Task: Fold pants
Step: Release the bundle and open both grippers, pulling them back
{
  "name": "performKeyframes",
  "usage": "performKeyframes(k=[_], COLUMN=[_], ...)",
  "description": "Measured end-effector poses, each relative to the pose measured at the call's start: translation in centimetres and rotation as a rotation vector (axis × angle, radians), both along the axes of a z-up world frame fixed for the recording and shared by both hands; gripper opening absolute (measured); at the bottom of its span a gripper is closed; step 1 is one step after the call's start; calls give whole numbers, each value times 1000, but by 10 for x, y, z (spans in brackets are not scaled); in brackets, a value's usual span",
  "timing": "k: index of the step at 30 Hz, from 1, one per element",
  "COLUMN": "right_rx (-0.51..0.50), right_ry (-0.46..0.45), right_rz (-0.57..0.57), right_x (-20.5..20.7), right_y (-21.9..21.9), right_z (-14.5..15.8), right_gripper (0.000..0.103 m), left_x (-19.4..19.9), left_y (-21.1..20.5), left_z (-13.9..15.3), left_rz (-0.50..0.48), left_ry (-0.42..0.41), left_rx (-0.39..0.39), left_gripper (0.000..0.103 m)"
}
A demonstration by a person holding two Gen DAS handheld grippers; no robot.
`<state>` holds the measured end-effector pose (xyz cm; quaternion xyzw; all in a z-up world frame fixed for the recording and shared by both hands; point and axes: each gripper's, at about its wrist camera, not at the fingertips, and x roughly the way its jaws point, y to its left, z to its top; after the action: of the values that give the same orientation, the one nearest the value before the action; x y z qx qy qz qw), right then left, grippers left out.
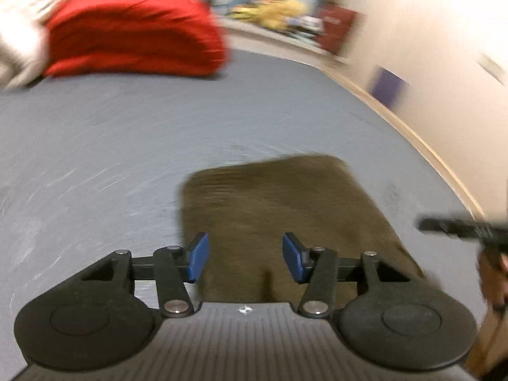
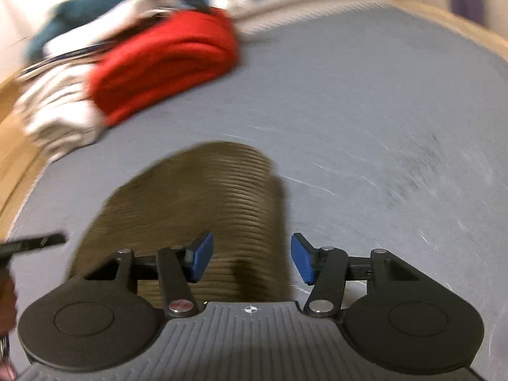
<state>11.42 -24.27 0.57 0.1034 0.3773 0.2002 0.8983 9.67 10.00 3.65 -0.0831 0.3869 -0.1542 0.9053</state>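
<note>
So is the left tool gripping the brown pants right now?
No, the left tool hangs open above the brown pants, with nothing between its blue pads.

- Grey-blue work surface (image 1: 127, 133), faintly scratched, filling most of both views.
- Pale wooden edge (image 1: 412, 133) bordering the surface on its wall side.
- Cream wall (image 1: 428, 31) beyond, carrying a blurred purple patch (image 1: 387, 87).
- Far end: a low ledge (image 1: 279, 35) bearing blurred yellow and red clutter (image 1: 279, 9), too smeared to identify.

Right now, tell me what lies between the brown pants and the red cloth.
Only bare grey surface between brown pants and red cloth, in both wrist views.
</note>
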Motion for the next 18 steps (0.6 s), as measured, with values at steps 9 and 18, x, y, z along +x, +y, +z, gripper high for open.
performKeyframes(k=[9,18], right_rx=[-217,-199], right_ry=[106,90], right_rz=[225,109], right_x=[-16,-22], right_y=[37,30], right_z=[-41,-37], right_gripper=[53,69], left_x=[-8,-19], left_y=[-59,-44], left_z=[-46,-35], left_rz=[-145,-51], left_ry=[118,117], left_rx=[236,262], left_gripper=[48,71])
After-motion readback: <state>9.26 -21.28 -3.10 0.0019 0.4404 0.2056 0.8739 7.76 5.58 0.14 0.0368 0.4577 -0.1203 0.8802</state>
